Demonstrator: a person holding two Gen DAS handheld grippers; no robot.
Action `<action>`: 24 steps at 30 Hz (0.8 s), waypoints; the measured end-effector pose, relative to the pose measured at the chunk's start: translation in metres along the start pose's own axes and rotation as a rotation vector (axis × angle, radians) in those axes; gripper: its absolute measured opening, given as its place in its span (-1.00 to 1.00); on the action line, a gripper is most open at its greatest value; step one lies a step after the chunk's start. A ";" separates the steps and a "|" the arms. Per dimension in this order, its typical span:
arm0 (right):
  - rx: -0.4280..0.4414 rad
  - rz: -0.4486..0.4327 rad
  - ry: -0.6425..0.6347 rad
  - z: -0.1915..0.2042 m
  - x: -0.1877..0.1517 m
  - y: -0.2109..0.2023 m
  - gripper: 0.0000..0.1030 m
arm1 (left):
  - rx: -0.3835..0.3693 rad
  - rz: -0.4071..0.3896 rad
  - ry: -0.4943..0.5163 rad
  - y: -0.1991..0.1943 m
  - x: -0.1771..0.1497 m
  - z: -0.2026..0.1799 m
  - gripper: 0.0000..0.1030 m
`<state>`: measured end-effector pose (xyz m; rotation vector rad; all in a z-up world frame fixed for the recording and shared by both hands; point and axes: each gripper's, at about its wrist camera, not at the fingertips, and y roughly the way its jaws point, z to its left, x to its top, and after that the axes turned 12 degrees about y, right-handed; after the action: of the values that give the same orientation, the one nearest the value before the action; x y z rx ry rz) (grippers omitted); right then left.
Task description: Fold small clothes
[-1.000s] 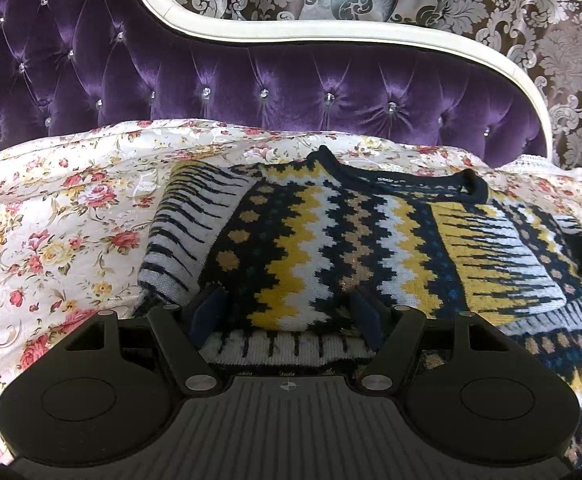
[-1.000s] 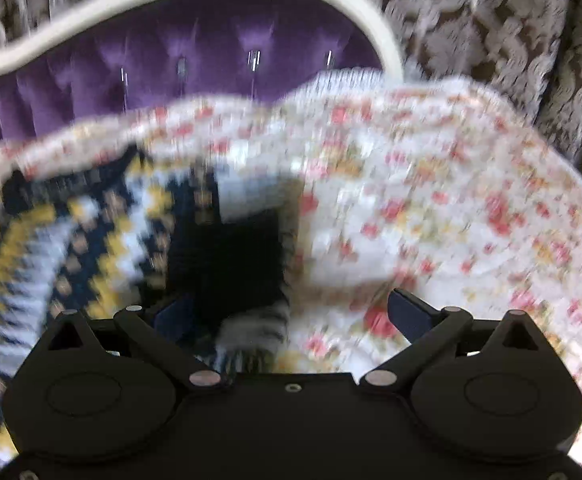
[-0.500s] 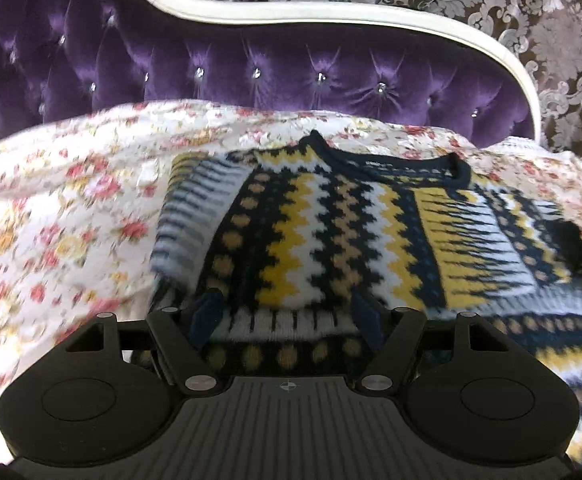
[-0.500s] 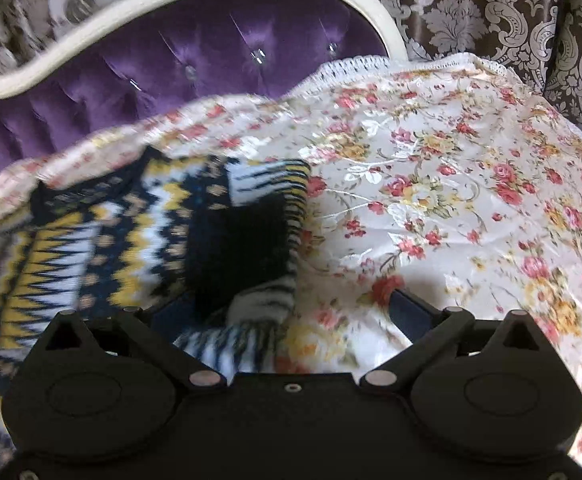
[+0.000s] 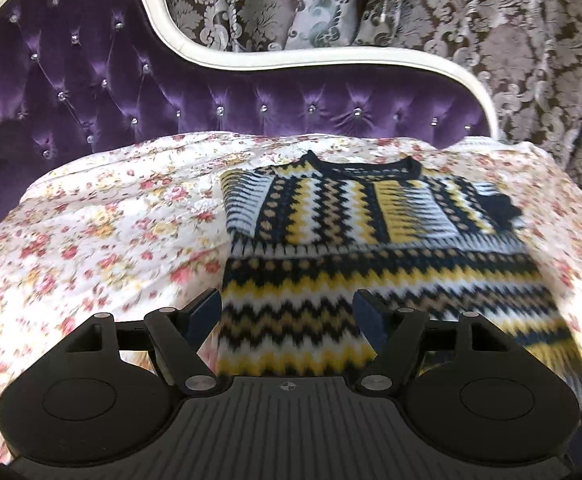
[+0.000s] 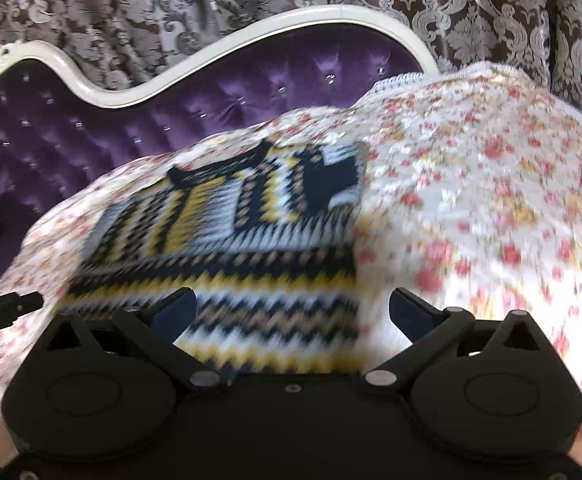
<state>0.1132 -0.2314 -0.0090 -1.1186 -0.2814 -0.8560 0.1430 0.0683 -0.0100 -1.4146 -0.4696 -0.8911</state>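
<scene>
Your navy, yellow and white zigzag-knit sweater [image 5: 355,232] lies flat on the floral-print bedspread [image 5: 103,232], sleeves folded in. Your left hand-held gripper [image 5: 287,312] is opening with nothing clamped between its jaws; your right hand-held gripper [image 6: 291,308] gapes wide, also empty.

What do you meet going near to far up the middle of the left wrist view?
Black left gripper, jaws opening with nothing pressed between them → zigzag-patterned yellow, navy and white knitted sweater → floral bedspread → tufted purple velvet headboard → brown damask curtain.
</scene>
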 end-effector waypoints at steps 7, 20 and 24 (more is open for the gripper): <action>0.008 0.031 0.019 -0.003 -0.048 -0.034 0.99 | 0.022 -0.055 0.012 -0.053 -0.041 -0.015 0.48; -0.041 0.101 0.043 -0.012 -0.120 -0.047 0.99 | -0.053 0.049 -0.051 -0.073 -0.116 -0.025 0.48; -0.064 0.111 0.001 -0.009 -0.130 -0.046 0.99 | -0.097 0.069 -0.102 -0.066 -0.121 -0.024 0.48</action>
<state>-0.0076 -0.1874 -0.0596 -1.1825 -0.1904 -0.7720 0.0145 0.0807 -0.0621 -1.5615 -0.4570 -0.7978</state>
